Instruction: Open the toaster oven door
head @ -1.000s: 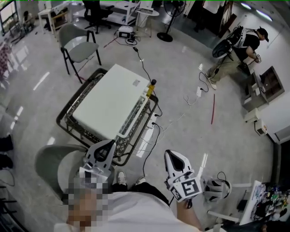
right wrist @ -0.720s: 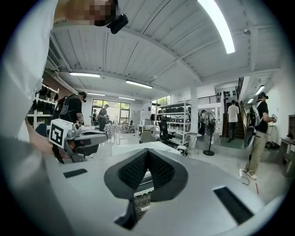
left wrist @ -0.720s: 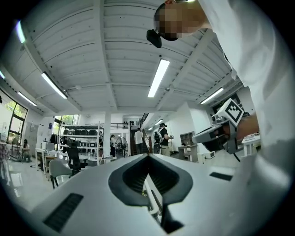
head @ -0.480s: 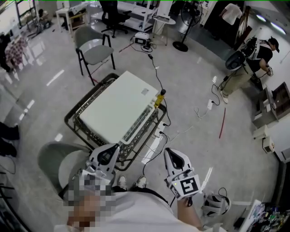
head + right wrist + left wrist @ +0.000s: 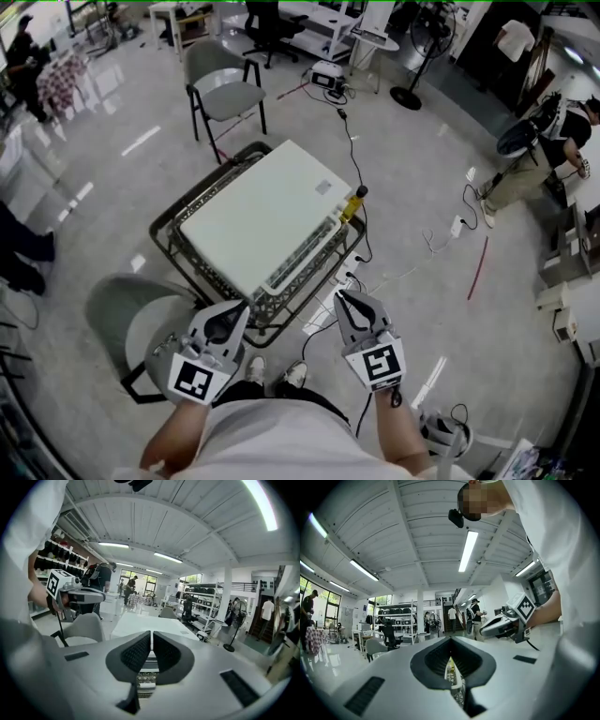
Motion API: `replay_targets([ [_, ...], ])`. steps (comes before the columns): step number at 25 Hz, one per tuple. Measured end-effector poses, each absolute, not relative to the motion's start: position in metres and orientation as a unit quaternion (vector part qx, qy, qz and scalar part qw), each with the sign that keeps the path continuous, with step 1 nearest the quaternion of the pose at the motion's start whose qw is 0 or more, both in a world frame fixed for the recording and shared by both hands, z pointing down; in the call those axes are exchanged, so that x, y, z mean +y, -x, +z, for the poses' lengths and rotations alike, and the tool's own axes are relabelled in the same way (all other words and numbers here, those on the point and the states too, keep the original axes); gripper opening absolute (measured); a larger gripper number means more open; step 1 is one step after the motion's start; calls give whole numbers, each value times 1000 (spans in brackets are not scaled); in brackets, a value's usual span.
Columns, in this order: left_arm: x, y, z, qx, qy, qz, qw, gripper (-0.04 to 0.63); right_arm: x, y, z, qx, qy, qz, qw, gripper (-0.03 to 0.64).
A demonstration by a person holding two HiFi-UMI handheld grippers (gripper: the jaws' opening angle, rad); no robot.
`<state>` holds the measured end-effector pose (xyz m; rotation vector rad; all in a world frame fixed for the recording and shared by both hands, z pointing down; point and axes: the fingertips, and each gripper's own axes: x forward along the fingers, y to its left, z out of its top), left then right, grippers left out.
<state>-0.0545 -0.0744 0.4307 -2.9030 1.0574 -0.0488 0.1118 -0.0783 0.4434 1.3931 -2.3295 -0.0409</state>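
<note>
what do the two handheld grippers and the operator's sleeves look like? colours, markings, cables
Left gripper and right gripper: white tapering shells with dark ribbed pads. Each carries a marker cube with black-and-white square markers. A dark cable hangs from the right one. The person wears a white top.

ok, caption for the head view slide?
Head view: left gripper and right gripper, both shut and empty, held short of the white oven on a wire rack.

White toaster oven (image 5: 262, 225), black wire cart (image 5: 167, 234), yellow bottle (image 5: 352, 203), grey chair (image 5: 225, 89)
</note>
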Motion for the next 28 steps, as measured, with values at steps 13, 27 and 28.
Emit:
replay_targets([
  [13, -68, 56, 439, 358, 933, -22, 17, 17, -123, -74, 529, -850, -354, -87, 379, 150],
  [27, -67, 69, 448, 383, 923, -34, 4, 17, -157, -68, 577, -839, -307, -79, 443, 228],
  [28, -67, 68, 448, 383, 923, -34, 3, 17, -158, -68, 580, -836, -304, -82, 450, 241],
])
